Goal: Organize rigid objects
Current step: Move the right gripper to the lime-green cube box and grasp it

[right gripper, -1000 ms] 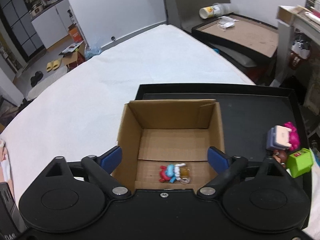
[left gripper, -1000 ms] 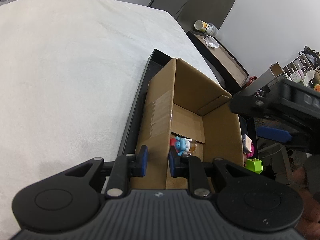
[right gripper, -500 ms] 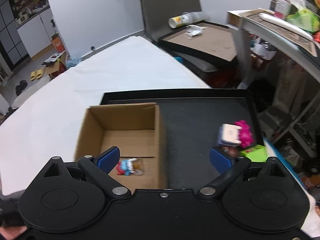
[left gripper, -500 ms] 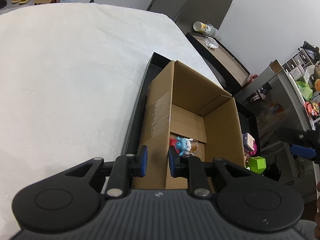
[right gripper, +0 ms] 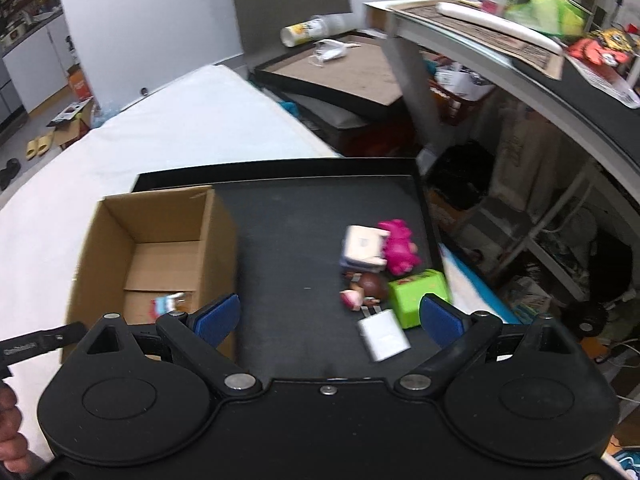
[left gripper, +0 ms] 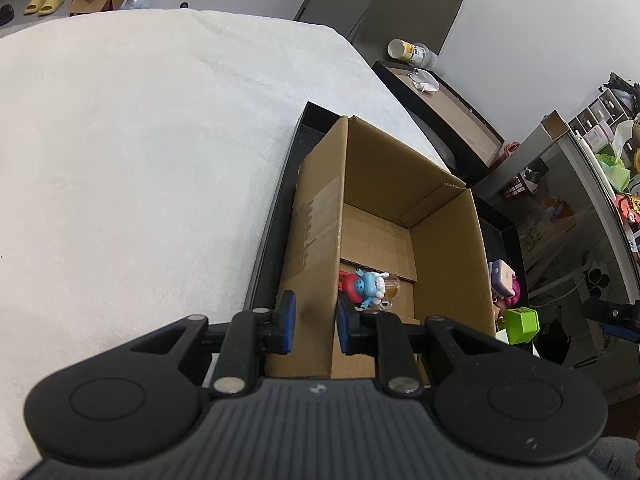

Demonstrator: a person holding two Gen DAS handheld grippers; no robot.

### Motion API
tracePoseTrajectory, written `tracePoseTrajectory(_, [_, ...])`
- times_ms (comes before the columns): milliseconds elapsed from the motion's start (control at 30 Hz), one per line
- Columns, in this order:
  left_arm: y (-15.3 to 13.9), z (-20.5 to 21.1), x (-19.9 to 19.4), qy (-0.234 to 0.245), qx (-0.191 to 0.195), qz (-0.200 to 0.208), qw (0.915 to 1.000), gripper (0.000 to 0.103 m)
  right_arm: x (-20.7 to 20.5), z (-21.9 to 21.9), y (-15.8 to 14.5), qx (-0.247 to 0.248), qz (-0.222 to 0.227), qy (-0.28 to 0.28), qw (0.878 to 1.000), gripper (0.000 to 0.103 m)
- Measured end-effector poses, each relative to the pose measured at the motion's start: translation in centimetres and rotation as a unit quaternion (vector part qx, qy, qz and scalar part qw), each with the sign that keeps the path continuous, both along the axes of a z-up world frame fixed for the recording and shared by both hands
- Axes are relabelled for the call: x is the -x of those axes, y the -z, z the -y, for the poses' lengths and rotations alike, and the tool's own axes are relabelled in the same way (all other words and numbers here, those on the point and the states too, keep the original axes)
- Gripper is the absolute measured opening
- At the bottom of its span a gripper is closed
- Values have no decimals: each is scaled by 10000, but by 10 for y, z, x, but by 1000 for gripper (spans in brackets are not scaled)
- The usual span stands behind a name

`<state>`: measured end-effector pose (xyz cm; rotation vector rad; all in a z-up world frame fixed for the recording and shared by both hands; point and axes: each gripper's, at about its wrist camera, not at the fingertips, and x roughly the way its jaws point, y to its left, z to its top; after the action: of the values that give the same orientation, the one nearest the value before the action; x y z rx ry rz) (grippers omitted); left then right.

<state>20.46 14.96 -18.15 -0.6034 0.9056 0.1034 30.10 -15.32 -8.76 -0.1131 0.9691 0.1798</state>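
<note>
An open cardboard box (left gripper: 444, 240) (right gripper: 160, 240) stands on a black tray (right gripper: 288, 240). My left gripper (left gripper: 314, 324) is shut on the box's near left wall. Inside the box lies a small red, blue and white figure (left gripper: 366, 286) (right gripper: 168, 304). My right gripper (right gripper: 330, 318) hangs open above the tray, to the right of the box, with nothing between its fingers. Ahead of it on the tray lie a white charger (right gripper: 384, 338), a green cube (right gripper: 418, 294) (left gripper: 520, 324), a brown-haired figure (right gripper: 366, 290), a pink toy (right gripper: 400, 246) and a white and purple block (right gripper: 362, 248).
The tray sits on a white cloth-covered surface (left gripper: 140, 160). To the right stand a cluttered shelf (right gripper: 540, 60) and a low table with a second tray (right gripper: 340, 68). A hand (right gripper: 10, 432) shows at the lower left edge of the right wrist view.
My right gripper has swung from over the box to the right, over the loose toys on the tray. The left gripper has stayed clamped on the box wall.
</note>
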Motion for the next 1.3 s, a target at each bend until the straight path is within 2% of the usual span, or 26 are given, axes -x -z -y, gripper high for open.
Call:
tracePoseTrajectory(233, [-1, 0, 2, -48, 3, -17, 10000, 20, -12, 34, 8, 102, 30, 261, 9996, 97])
tracePoseTrajectory(567, [1, 1, -1, -48, -11, -78, 10000, 20, -35, 68, 39, 149, 22, 516, 9986, 96])
tracePoseTrajectory(867, [4, 0, -5, -77, 32, -156, 9998, 20, -51, 80, 71, 10, -291, 646, 9975, 92])
tracePoseTrajectory(1300, [5, 7, -11, -98, -163, -268, 9995, 20, -76, 77, 100, 175, -429, 582, 9972, 91])
